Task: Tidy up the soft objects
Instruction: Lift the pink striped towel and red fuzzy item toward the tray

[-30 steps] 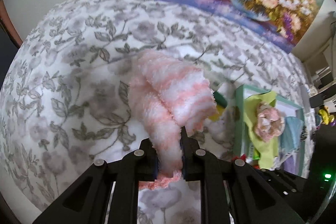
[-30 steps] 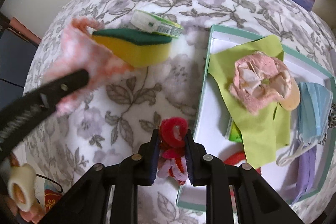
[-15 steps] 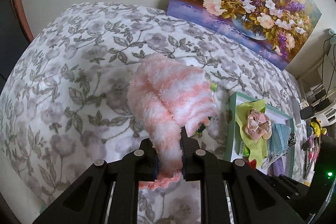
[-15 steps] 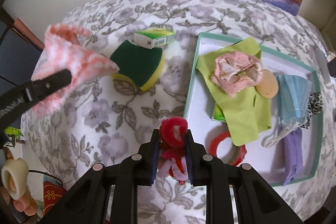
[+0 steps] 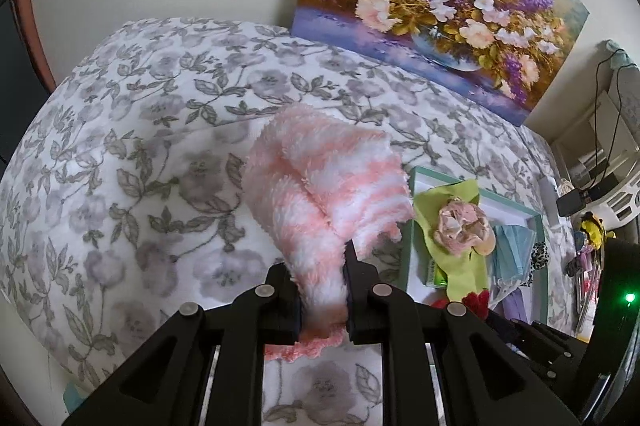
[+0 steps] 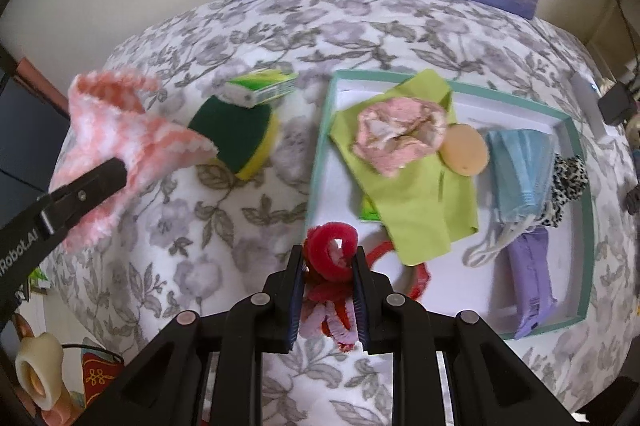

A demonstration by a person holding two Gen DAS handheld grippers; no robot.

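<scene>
Floral bedspread (image 6: pixel 224 226) under both grippers. Left gripper (image 5: pixel 322 290) pinches a sock (image 5: pixel 320 194), right gripper (image 6: pixel 329 290) pinches pipe cleaners (image 6: pixel 330 254). Release low inside the tray (image 6: pixel 572 146).

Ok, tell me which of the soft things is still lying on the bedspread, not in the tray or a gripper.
The green-and-yellow sponge. It lies on the bedspread left of the tray, with a small box on its far edge.

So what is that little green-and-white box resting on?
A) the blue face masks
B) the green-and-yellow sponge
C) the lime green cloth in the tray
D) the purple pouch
B: in the right wrist view the small box sits tilted on the far edge of the sponge, out on the flowered bedcover and left of the tray.
</scene>
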